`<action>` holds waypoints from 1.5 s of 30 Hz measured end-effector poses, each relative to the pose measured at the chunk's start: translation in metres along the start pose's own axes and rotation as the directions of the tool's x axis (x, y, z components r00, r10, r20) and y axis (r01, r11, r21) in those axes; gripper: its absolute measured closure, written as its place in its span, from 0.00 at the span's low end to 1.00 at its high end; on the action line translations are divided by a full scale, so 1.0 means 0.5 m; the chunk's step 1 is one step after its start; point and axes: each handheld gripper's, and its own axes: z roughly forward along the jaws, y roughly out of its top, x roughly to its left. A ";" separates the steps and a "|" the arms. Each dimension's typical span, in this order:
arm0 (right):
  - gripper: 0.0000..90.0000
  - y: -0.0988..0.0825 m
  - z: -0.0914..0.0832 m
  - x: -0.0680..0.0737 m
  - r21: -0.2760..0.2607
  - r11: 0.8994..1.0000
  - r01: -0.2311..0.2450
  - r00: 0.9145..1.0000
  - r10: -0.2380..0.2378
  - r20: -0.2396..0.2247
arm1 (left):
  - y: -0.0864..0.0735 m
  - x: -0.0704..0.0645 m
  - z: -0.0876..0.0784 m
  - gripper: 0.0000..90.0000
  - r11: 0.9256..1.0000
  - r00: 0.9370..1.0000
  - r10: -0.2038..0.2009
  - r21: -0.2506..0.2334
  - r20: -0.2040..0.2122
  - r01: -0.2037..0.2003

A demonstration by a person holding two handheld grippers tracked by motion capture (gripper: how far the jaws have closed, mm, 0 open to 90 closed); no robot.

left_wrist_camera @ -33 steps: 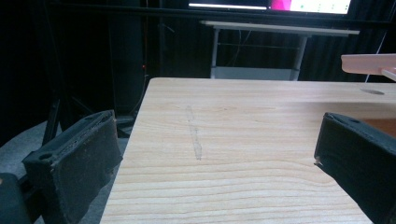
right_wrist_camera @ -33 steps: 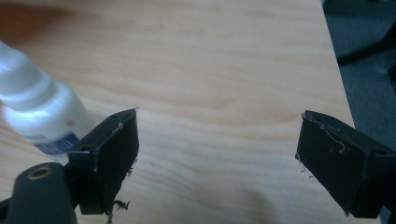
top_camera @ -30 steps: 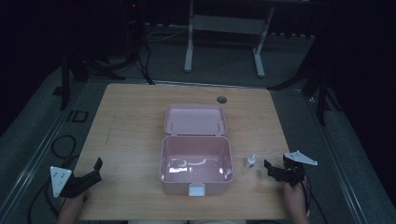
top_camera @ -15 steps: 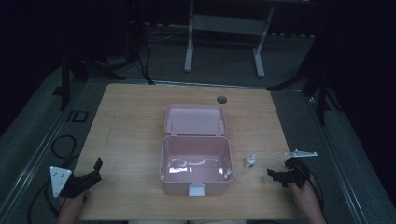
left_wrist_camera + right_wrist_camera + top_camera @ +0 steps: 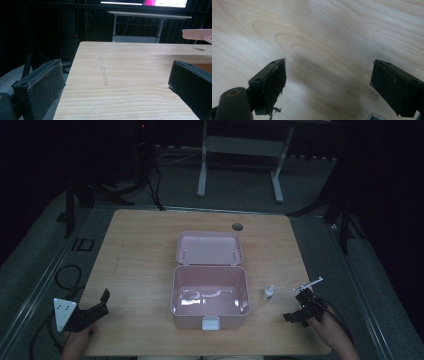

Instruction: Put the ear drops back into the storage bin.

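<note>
A pink plastic box (image 5: 210, 312) stands open in the middle of the wooden table (image 5: 145, 250), its lid (image 5: 209, 249) laid back behind it. A small white bottle (image 5: 268, 293) stands upright just right of the box. My right gripper (image 5: 296, 308) is at the near right, right of the bottle, tilted down at the tabletop. Its jaws stand wide apart over bare wood (image 5: 328, 85). My left gripper (image 5: 102, 304) rests at the near left corner, open and holding nothing (image 5: 115, 85). It looks along the table, with the lid's edge (image 5: 197, 33) at far right.
A round cable hole (image 5: 237, 226) sits near the table's far edge, behind the lid. Cables (image 5: 65, 275) lie on the floor left of the table. A metal desk frame (image 5: 240, 160) stands beyond the far edge.
My right gripper has drawn back toward the near edge and tipped downward, away from the bottle. The left gripper, box and bottle have stayed put.
</note>
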 end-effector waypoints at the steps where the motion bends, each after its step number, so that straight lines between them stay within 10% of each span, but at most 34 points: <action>1: 0.14 0.002 -0.001 0.002 0.021 1.000 0.009 1.000 -0.009 0.001 | 0.000 0.000 0.000 0.00 1.000 1.000 0.001 0.000 0.000 -0.001; 13: 0.14 0.019 -0.007 0.016 0.206 0.969 0.137 0.991 -0.132 -0.037 | 0.000 0.000 0.000 0.00 1.000 1.000 0.000 0.000 -0.001 0.000; 17: 0.14 0.023 -0.007 0.032 0.323 0.926 0.195 0.981 -0.187 -0.057 | 0.000 0.000 0.000 0.00 1.000 1.000 0.000 0.000 0.000 0.000; 21: 0.14 0.031 -0.006 0.036 0.356 0.909 0.217 0.976 -0.206 -0.069 | 0.000 0.000 0.000 0.00 1.000 1.000 -0.003 -0.001 0.001 0.003; 39: 0.14 0.076 -0.022 0.029 0.351 0.895 0.277 0.961 -0.258 -0.100 | 0.000 0.000 0.000 0.00 1.000 1.000 -0.003 0.000 0.002 0.003; 45: 0.13 0.095 -0.017 0.037 0.374 0.876 0.304 0.953 -0.281 -0.115 | 0.000 0.000 0.000 0.00 1.000 1.000 -0.003 -0.001 0.003 0.003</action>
